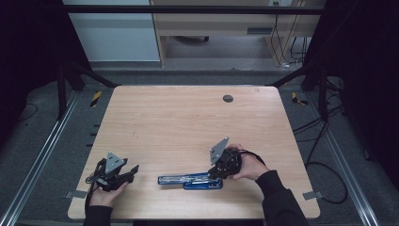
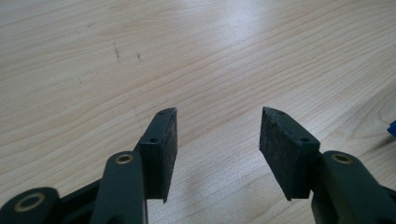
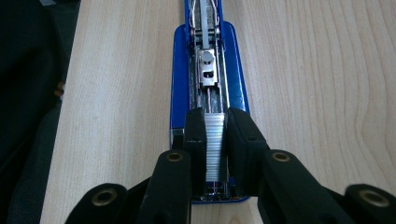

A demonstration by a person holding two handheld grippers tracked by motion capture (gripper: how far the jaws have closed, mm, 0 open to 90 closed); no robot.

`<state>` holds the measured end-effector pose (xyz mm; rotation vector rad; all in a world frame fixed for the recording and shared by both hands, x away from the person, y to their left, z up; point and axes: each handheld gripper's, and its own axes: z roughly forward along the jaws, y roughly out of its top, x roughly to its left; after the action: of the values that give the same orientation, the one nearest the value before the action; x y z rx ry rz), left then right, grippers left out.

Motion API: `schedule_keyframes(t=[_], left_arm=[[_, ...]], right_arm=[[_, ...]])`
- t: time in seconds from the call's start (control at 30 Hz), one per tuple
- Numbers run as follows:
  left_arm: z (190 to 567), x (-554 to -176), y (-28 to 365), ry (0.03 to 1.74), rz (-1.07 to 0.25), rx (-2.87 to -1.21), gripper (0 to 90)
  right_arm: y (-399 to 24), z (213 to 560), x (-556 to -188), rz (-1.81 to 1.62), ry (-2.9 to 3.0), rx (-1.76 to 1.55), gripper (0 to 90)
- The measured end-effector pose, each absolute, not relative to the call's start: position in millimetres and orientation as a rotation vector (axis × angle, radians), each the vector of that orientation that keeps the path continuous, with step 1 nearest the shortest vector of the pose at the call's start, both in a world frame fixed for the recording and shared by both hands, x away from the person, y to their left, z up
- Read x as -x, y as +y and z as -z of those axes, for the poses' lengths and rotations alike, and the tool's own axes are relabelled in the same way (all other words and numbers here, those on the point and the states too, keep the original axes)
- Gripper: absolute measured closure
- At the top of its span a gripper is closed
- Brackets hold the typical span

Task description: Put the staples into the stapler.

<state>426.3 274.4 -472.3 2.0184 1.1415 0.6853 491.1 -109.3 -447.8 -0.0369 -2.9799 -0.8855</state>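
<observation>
Here, a staple strip was held over an opened blue stapler (image 1: 190, 180) on the wooden table (image 1: 188, 122).
No legible writing was seen. The right gripper (image 3: 215, 135) was pinched on the staple strip (image 3: 215, 144) above the magazine; the left gripper (image 2: 217, 140) was rested spread, well apart.

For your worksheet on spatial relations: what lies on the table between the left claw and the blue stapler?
Nothing: in the high view, bare wood separates the left claw from the stapler on the table.

Dim surroundings, evenly lit table (image 1: 188, 117), soft glare, sharp close-ups
</observation>
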Motion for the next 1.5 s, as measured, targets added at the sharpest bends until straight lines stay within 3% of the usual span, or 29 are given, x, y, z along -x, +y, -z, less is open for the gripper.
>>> schedule_keyframes(t=[1.5], left_arm=[[472.8,-426.9,274.6,1.144,-0.686,-2.023,46.9]], right_arm=[[-113.6,446.6,-493.8,0.910,-2.967,-0.023,78.6]])
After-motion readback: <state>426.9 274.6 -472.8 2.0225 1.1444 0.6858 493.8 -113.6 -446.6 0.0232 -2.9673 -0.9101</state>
